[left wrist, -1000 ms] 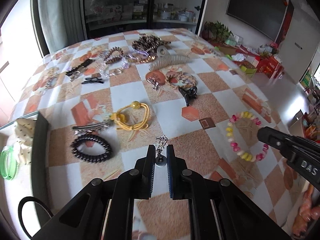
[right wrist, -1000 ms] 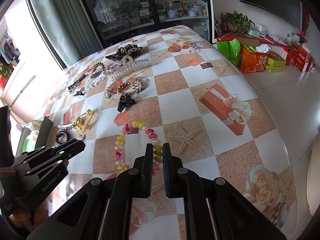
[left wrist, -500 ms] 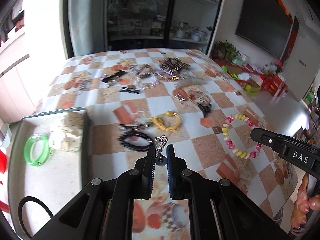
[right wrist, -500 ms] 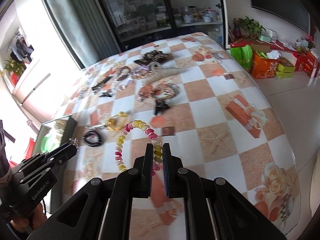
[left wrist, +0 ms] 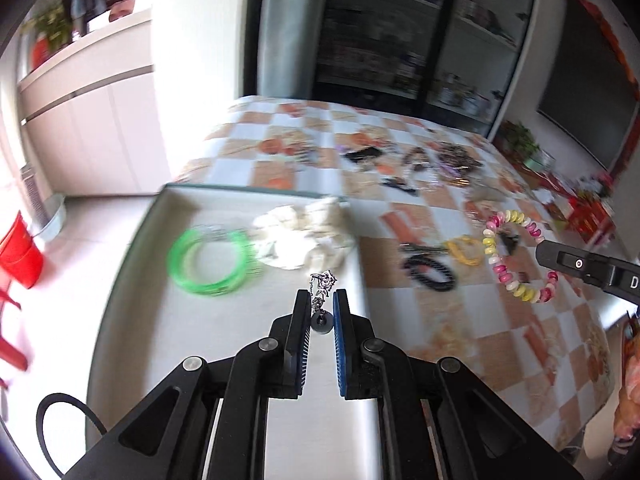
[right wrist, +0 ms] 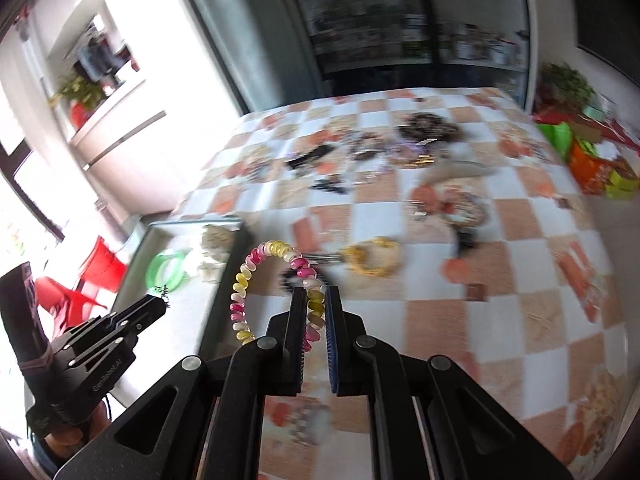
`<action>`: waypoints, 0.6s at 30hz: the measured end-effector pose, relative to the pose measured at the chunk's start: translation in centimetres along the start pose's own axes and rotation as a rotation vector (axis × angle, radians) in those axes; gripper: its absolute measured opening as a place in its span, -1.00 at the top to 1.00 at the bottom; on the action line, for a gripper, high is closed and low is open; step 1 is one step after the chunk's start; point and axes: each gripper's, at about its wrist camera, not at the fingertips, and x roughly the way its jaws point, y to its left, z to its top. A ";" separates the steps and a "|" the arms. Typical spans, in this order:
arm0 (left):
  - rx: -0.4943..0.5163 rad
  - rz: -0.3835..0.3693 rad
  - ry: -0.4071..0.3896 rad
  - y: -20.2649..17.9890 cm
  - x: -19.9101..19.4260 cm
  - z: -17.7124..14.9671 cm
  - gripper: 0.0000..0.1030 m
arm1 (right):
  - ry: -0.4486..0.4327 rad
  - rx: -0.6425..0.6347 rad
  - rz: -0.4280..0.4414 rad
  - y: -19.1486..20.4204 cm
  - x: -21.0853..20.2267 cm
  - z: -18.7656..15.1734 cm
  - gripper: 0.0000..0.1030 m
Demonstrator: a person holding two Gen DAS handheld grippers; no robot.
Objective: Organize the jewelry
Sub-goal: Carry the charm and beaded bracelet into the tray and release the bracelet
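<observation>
The left gripper is clenched on a small silver earring and hangs over the tray at the table's left edge. A green bangle and a cream scrunchie lie in the tray's far part. The right gripper is clamped on a pink-and-yellow spiral bracelet, held above the checked tablecloth just beside the tray's right wall. On the cloth beyond lie a black coil hair tie and a yellow hair tie, near each other. More hair pieces, blurred, spread toward the table's far edge. Behind stand a dark glass cabinet and, on the floor at left, a red stool.
</observation>
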 end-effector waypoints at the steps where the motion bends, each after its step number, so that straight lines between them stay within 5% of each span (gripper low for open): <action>1: -0.015 0.013 0.004 1.1 0.0 -0.2 0.74 | 0.008 -0.015 0.010 0.9 0.4 0.1 0.81; 11: -0.080 0.099 0.065 7.0 1.5 -2.2 0.74 | 0.148 -0.178 0.103 10.4 6.8 0.1 0.81; 18: -0.105 0.132 0.116 8.6 3.2 -2.4 0.74 | 0.255 -0.234 0.079 13.6 11.8 -0.6 0.81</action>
